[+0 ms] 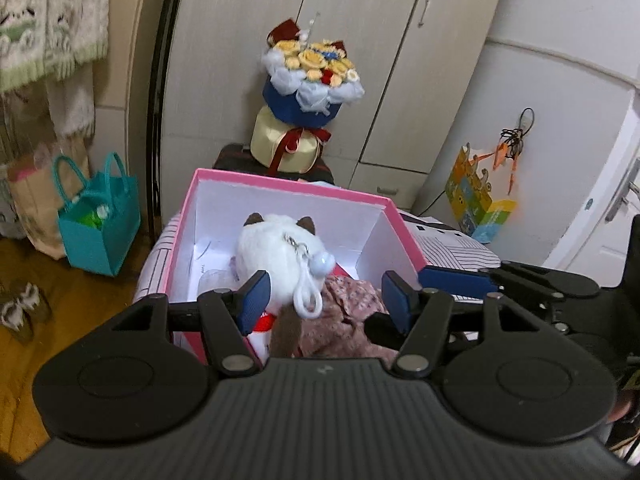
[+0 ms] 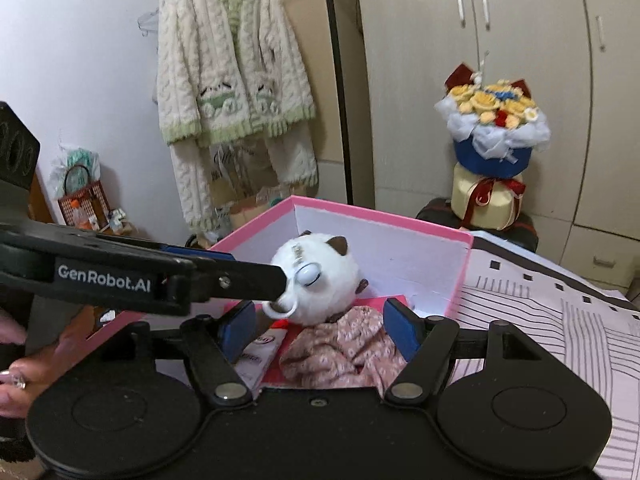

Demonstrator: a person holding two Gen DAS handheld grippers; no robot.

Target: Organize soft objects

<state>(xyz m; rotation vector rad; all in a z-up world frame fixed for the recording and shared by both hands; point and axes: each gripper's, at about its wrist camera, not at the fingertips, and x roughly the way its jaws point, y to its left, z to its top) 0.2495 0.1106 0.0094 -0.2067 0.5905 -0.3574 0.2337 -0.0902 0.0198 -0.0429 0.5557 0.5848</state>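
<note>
both grippers (image 1: 326, 300) (image 2: 320, 330) spread over the pink box (image 1: 280, 184); plush cat's (image 1: 276, 248) face hidden, floral cloth (image 2: 340, 348) partly covered.

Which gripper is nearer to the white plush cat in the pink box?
Left. The left gripper reaches the white plush cat, its fingers open on either side of it. The right gripper is open over the pink floral cloth, just short of the cat.

A surface covered by a striped cloth (image 2: 560, 320) carries the open pink box (image 2: 460, 276), touching it.
</note>
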